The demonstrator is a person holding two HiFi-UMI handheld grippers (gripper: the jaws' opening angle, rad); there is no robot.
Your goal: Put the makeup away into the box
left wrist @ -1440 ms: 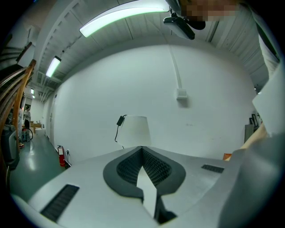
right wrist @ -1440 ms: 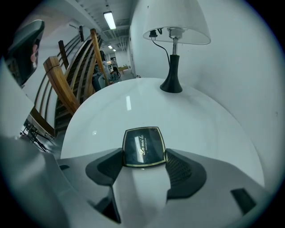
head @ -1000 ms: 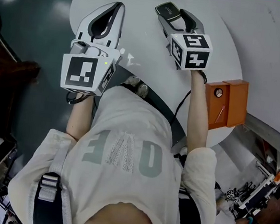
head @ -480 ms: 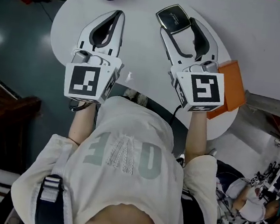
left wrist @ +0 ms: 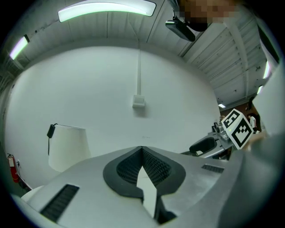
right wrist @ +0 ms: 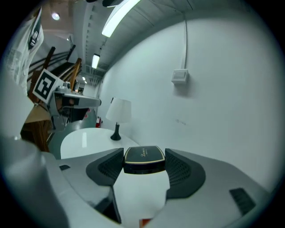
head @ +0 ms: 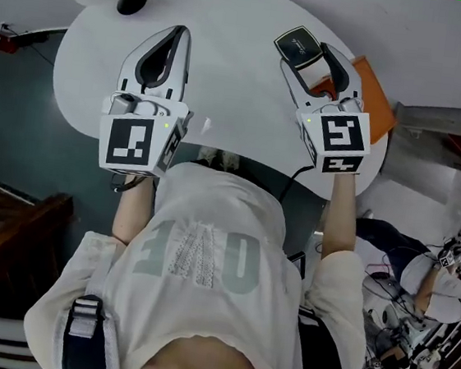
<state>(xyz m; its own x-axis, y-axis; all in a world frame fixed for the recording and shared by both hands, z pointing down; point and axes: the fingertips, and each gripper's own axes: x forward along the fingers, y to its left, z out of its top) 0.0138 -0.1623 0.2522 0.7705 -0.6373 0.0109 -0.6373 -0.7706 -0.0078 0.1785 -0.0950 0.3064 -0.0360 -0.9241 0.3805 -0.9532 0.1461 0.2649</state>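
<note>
A black makeup compact with a gold rim (head: 297, 41) is pinched at the tips of my right gripper (head: 307, 58), held above the white round table (head: 227, 72). In the right gripper view the compact (right wrist: 144, 159) spans the gap, with both pads against its sides. The orange box (head: 372, 86) lies at the table's right edge, just right of that gripper and partly under it. My left gripper (head: 180, 35) hovers over the table's left half, jaws shut and nothing between them; in its own view the tips (left wrist: 141, 150) meet against a bare white wall.
A table lamp stands at the table's far left, black base (head: 132, 1) and white shade (left wrist: 67, 147). Dark floor lies to the left, with wooden furniture (head: 11, 221). Another person sits among cluttered equipment at lower right (head: 437, 294). A white wall is close behind the table.
The right gripper has carried the compact right, and it now partly covers the orange box. The left gripper shifted slightly left. The lamp base has come into the head view.
</note>
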